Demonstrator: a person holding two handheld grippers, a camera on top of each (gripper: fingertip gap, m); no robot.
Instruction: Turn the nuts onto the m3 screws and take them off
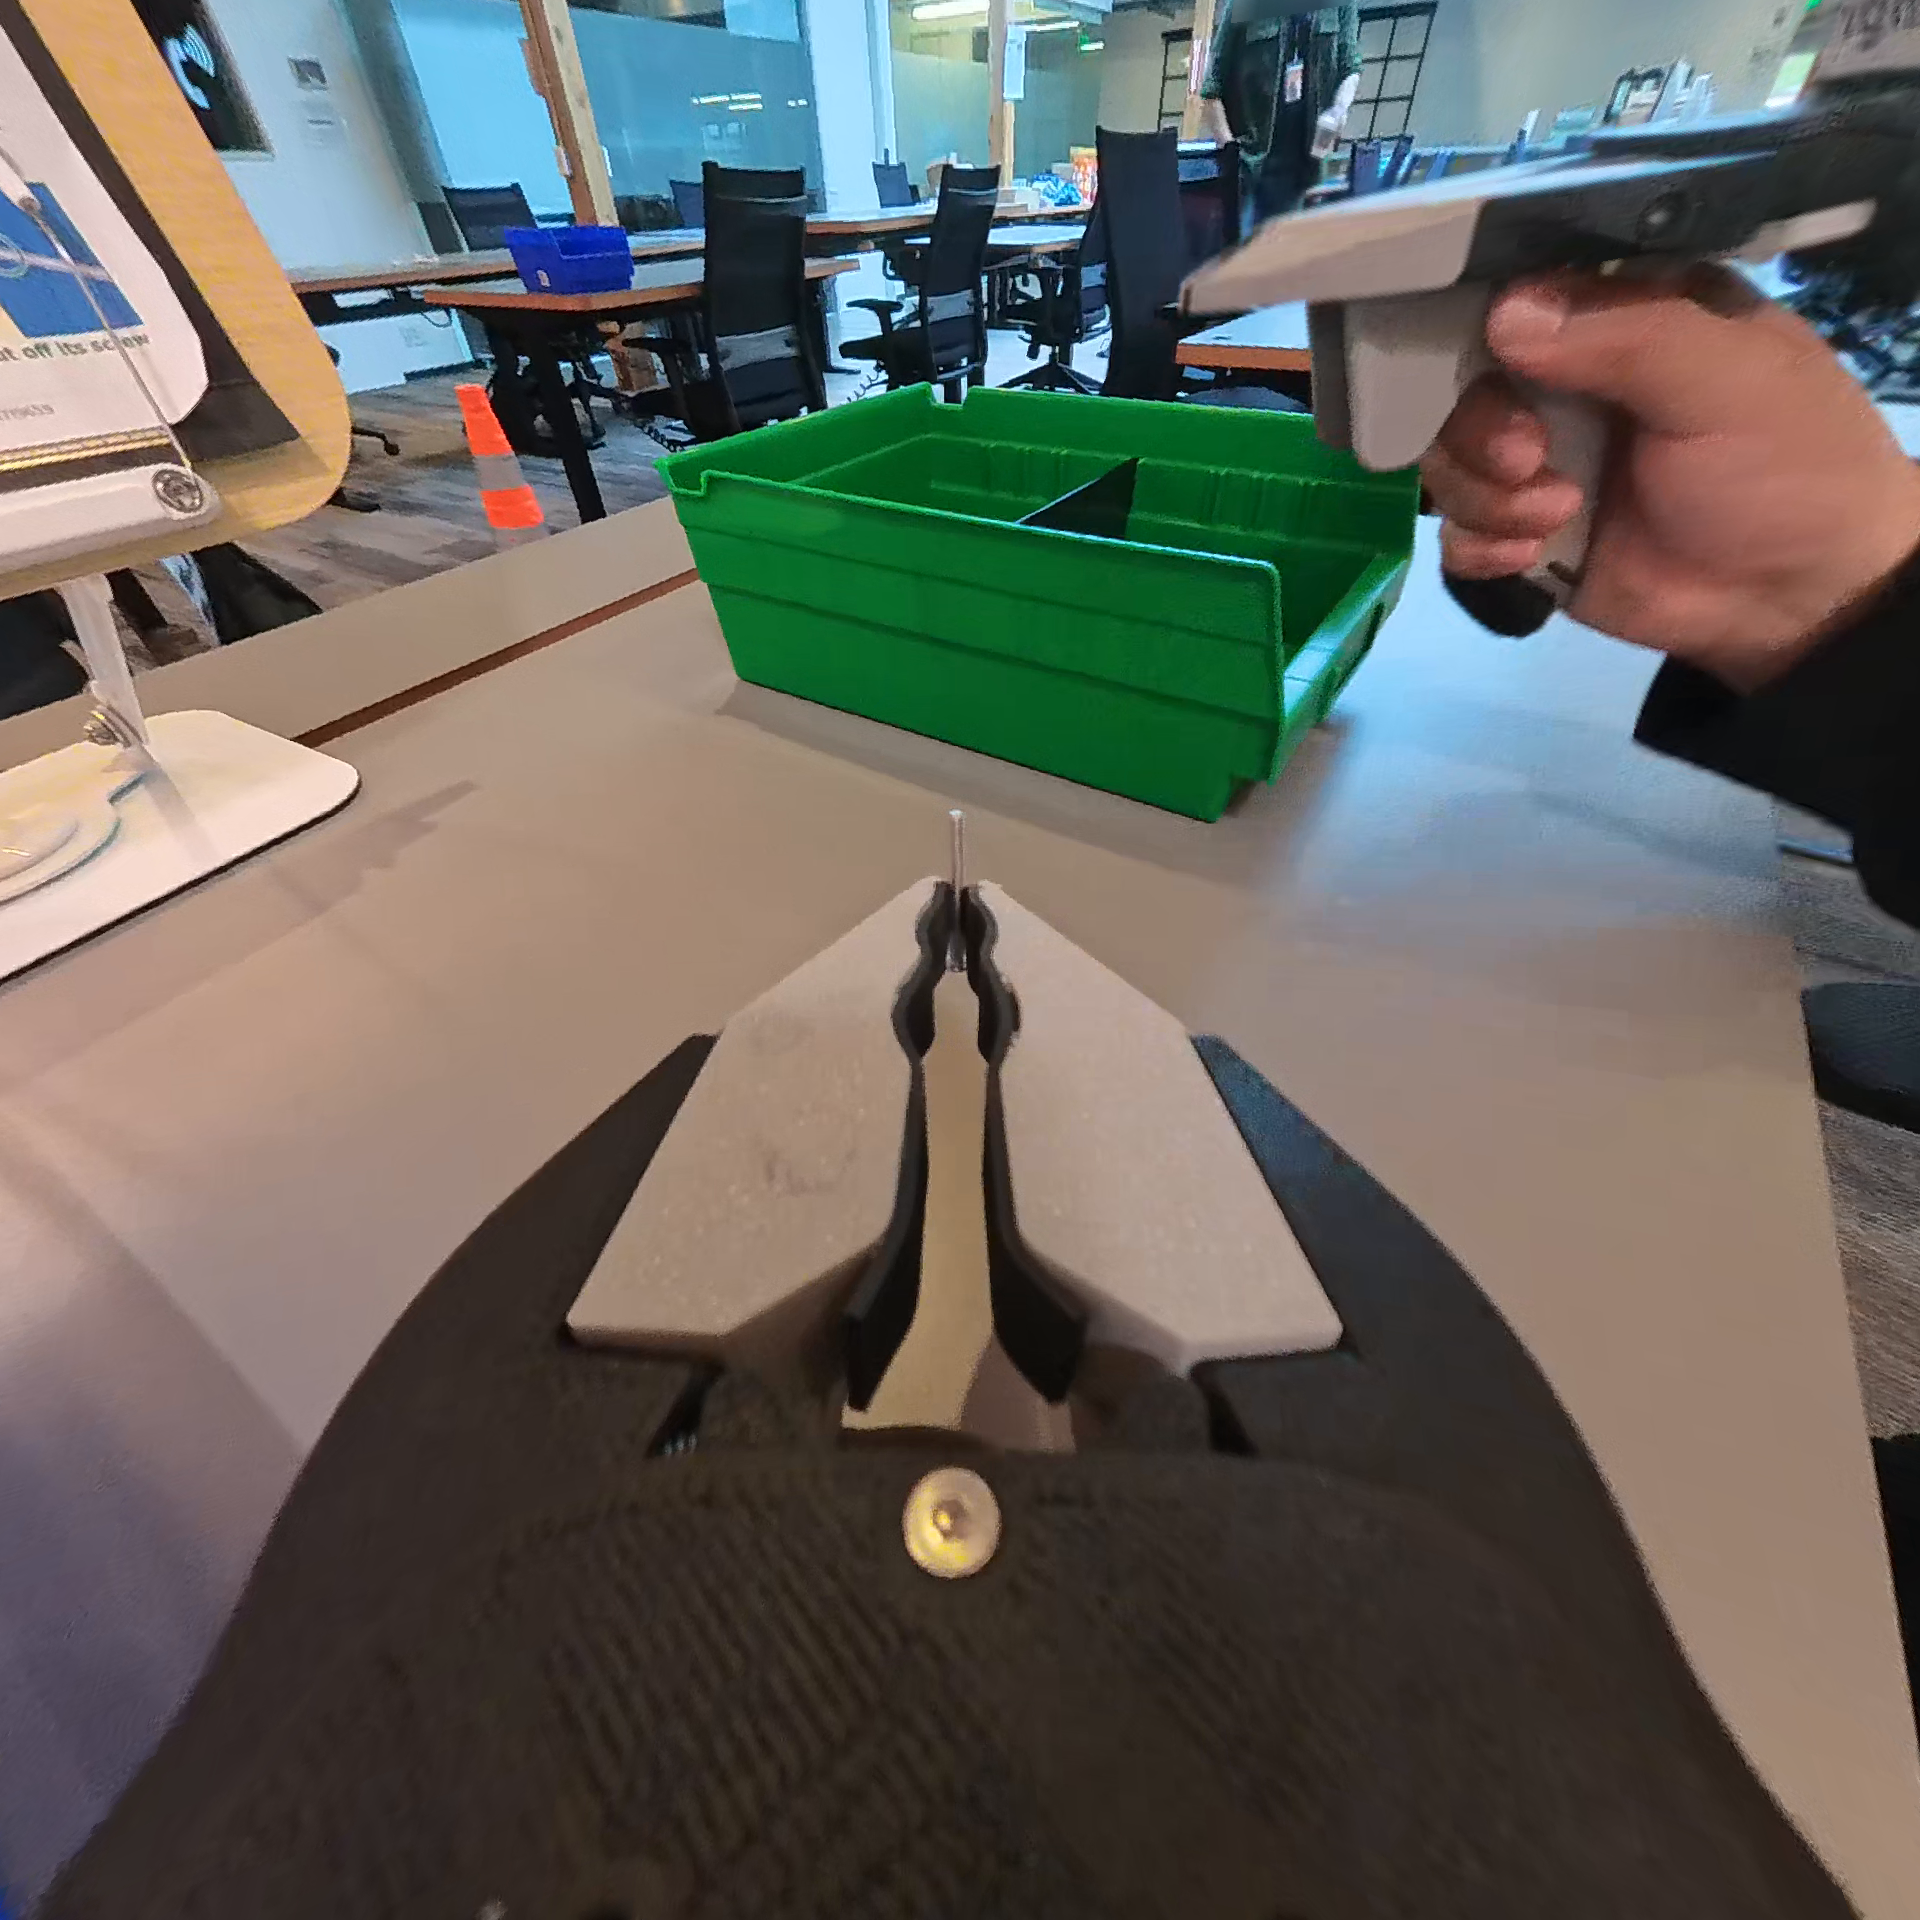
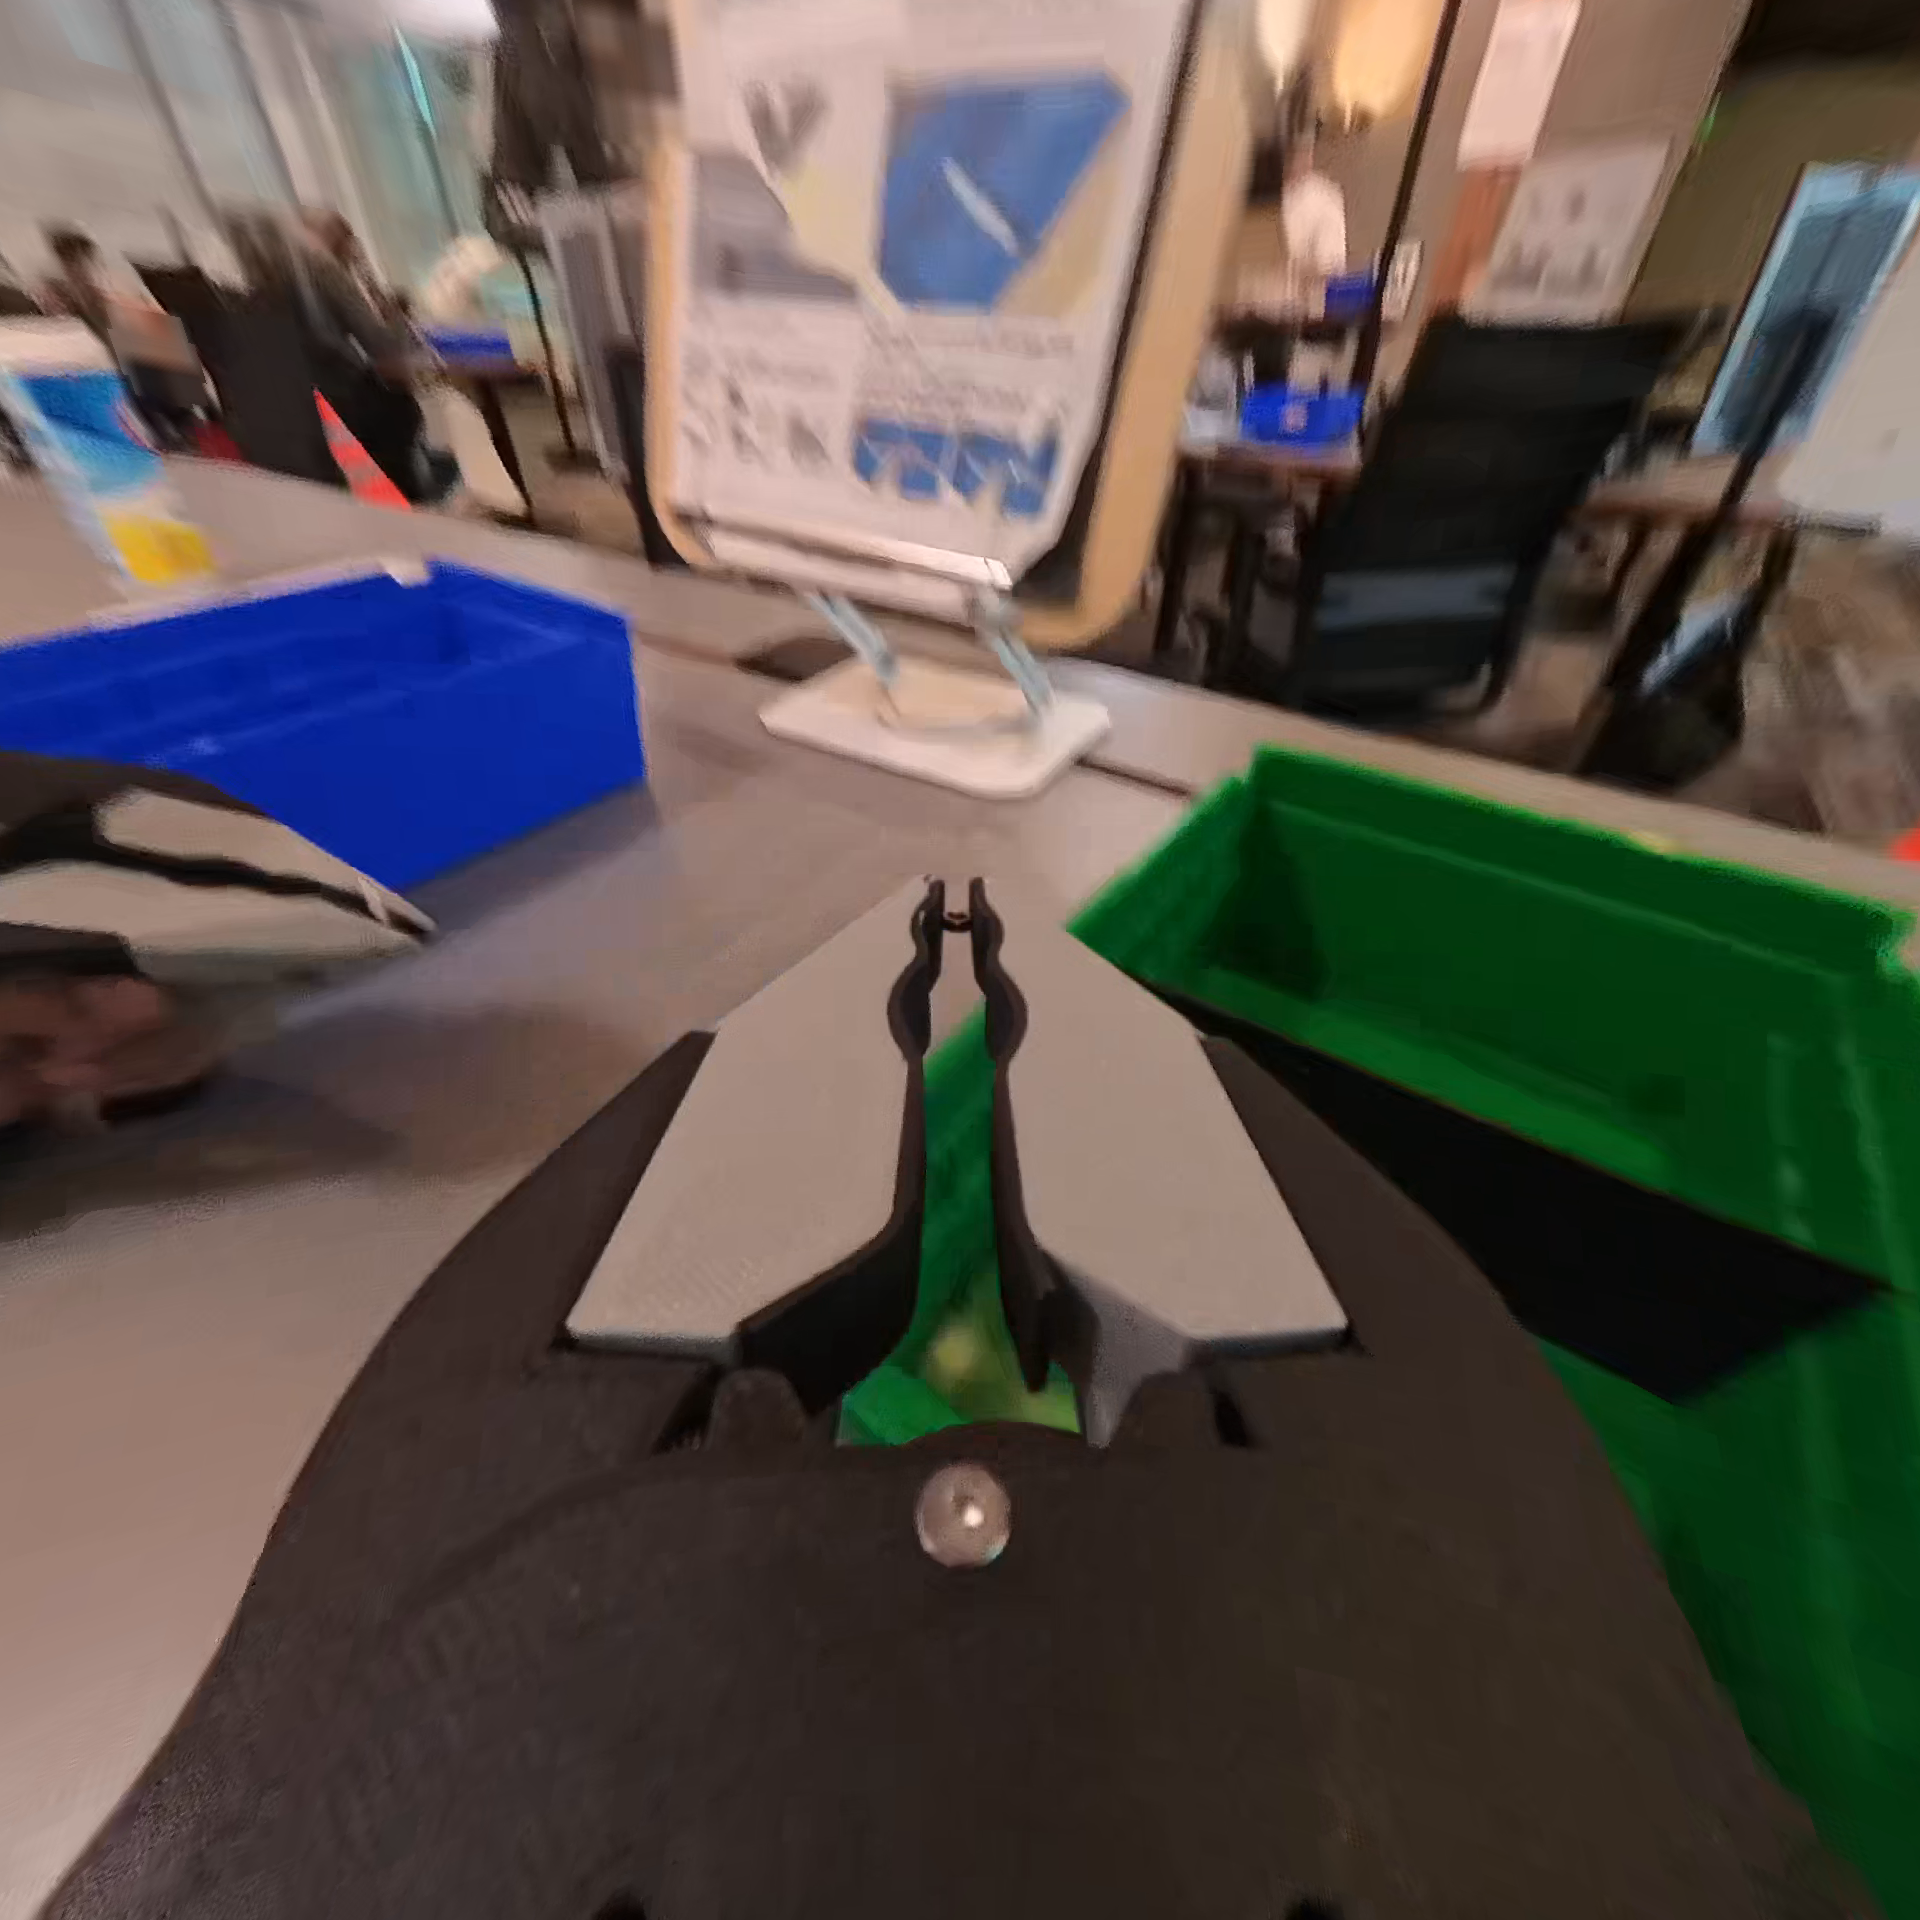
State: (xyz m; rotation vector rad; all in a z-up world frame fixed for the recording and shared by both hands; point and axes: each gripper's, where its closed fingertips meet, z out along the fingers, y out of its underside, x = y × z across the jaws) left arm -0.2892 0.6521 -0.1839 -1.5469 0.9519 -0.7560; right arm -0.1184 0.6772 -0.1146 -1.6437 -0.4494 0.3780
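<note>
My left gripper (image 1: 956, 896) is shut on a thin silver m3 screw (image 1: 956, 847) whose shaft sticks out past the fingertips, above the grey table. My right gripper (image 2: 954, 896) is shut on a tiny dark nut (image 2: 954, 916) held between its tips, above the near corner of the green bin (image 2: 1507, 997). In the left wrist view the right gripper (image 1: 1205, 301) shows at the upper right, held in a hand above the green bin (image 1: 997, 613). In the right wrist view the left gripper (image 2: 395, 920) shows blurred at the left edge.
A blue bin (image 2: 343, 717) stands on the table to the left in the right wrist view. A sign on a white stand (image 1: 156, 800) sits at the table's far left; it also shows in the right wrist view (image 2: 935, 717). Office chairs, desks and an orange cone (image 1: 499, 468) lie beyond. One gripper's finger ends stand about 20 cm off the other's.
</note>
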